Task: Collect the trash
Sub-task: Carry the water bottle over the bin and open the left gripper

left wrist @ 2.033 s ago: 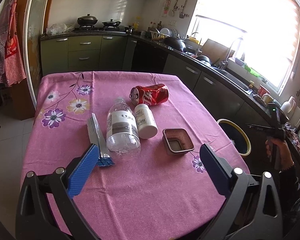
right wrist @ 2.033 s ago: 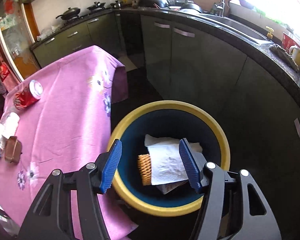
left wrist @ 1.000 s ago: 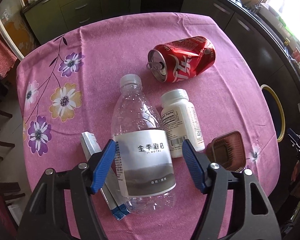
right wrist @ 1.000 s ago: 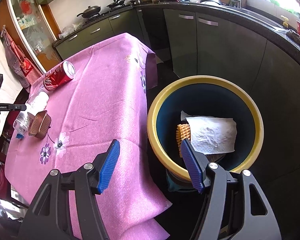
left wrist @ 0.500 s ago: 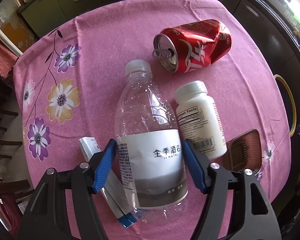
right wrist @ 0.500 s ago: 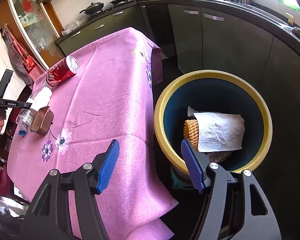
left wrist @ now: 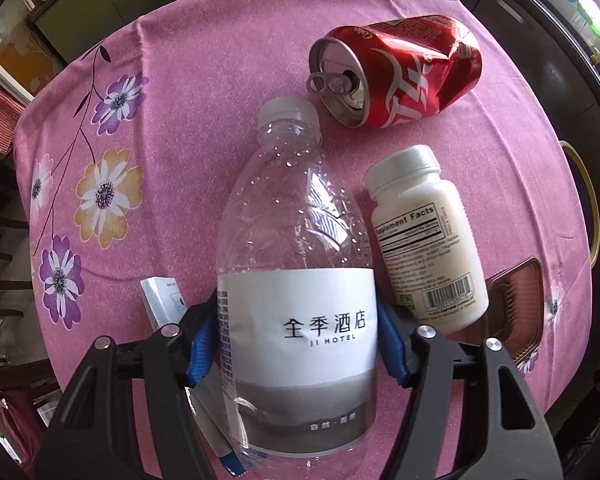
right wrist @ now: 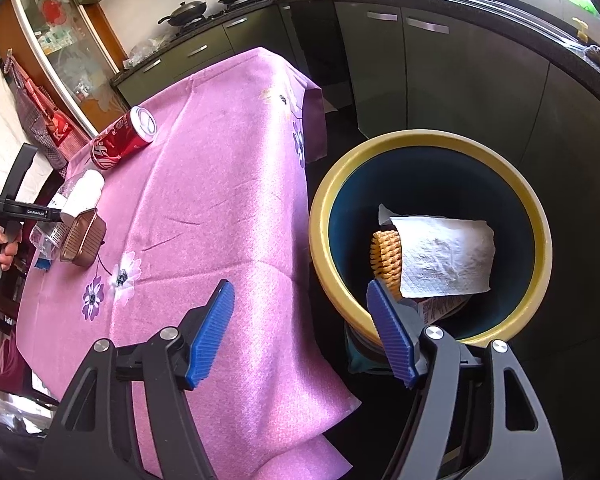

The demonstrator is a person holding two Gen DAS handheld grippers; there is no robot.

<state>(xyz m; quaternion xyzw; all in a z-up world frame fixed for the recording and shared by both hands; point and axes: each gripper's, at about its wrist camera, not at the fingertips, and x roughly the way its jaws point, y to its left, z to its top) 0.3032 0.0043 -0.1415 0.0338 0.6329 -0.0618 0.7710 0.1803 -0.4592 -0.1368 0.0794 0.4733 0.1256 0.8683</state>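
A clear plastic water bottle (left wrist: 292, 240) with a white label lies on the pink tablecloth (left wrist: 180, 92). My left gripper (left wrist: 296, 336) has its blue pads against both sides of the label, shut on the bottle. Beside it lie a crushed red cola can (left wrist: 403, 68), a white supplement bottle (left wrist: 423, 236), a brown plastic tray (left wrist: 515, 312) and a small flat packet (left wrist: 160, 300). My right gripper (right wrist: 303, 336) is open and empty, over the table edge next to the yellow-rimmed bin (right wrist: 427, 140), which holds a paper towel (right wrist: 443, 256) and a tan ridged piece.
Dark kitchen cabinets (right wrist: 459, 80) and a counter with a sink run behind the bin. A stove with pans (right wrist: 188, 8) stands at the back. The table's far half is bare cloth. The left gripper's handle and hand show at the right wrist view's left edge (right wrist: 4, 216).
My left gripper has dropped down over the water bottle and its pads have closed from wide open onto the label. My right gripper has drifted slightly away from the bin, still open.
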